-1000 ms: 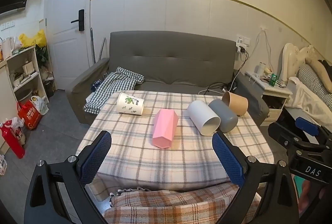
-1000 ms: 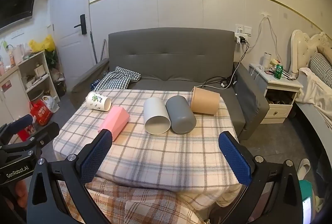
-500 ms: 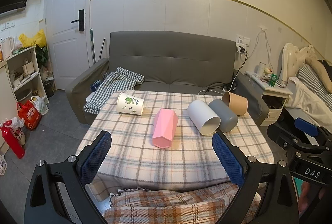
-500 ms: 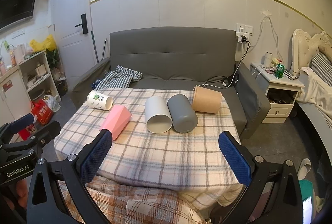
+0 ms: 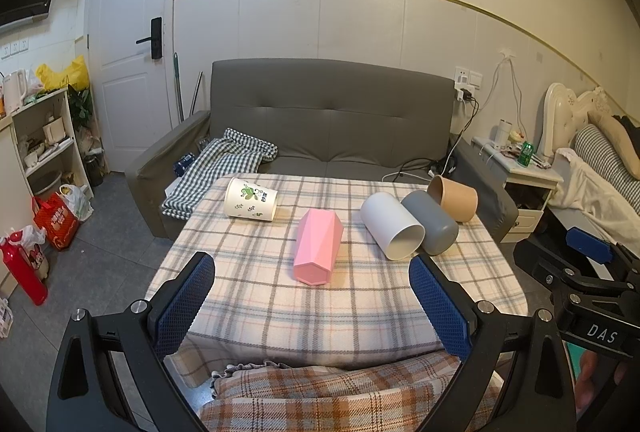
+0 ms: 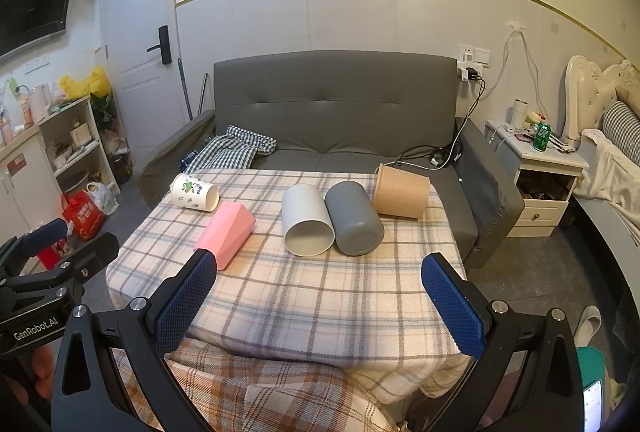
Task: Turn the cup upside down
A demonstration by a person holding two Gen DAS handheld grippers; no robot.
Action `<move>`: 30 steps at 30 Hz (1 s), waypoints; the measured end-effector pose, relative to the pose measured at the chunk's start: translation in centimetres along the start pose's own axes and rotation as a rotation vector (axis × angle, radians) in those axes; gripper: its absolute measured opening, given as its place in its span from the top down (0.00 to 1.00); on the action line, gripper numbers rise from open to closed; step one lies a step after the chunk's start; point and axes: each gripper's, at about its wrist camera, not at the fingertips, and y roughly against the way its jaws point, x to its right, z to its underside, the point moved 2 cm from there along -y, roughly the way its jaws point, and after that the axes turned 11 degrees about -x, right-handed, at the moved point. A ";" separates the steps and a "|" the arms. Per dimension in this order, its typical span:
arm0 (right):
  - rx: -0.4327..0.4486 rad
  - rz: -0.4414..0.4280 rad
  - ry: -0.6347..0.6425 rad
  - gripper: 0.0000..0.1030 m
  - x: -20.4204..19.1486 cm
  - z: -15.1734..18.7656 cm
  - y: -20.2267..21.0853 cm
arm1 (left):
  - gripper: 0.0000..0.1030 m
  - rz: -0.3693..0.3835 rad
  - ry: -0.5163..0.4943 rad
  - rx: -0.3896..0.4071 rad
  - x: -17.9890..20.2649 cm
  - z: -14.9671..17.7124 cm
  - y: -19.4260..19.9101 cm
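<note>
Five cups are laid on their sides on the desk (image 5: 280,312): a printed paper cup (image 5: 251,199) near the far left corner, a pink faceted cup (image 5: 318,247) at the middle, then a white cup (image 6: 307,219) touching a grey cup (image 6: 353,218), and a kraft cup (image 6: 401,196) near the far right edge. Both the left claw (image 5: 312,306) and the right claw (image 6: 320,302) are held released, empty, short of the near edge. If the white cup is gripped, the grey one may be nudged and rolled off; the paper cups could be crushed.
</note>
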 end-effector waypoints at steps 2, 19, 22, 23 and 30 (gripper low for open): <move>-0.001 0.001 0.001 0.00 0.0 0.0 0.0 | 0.02 0.002 0.001 -0.002 0.0 0.0 0.0; -0.004 -0.001 0.002 0.00 -0.4 0.3 -0.1 | 0.02 0.002 0.002 -0.001 0.1 0.1 -0.3; -0.004 -0.002 0.001 0.00 -0.4 0.3 -0.1 | 0.02 0.000 -0.001 -0.002 0.1 0.1 -0.3; -0.004 -0.002 0.001 0.00 -0.4 0.3 -0.1 | 0.02 0.001 0.000 -0.002 0.1 0.1 -0.3; -0.005 -0.003 0.000 0.00 -0.4 0.3 -0.1 | 0.02 0.001 0.001 -0.002 0.1 0.1 -0.3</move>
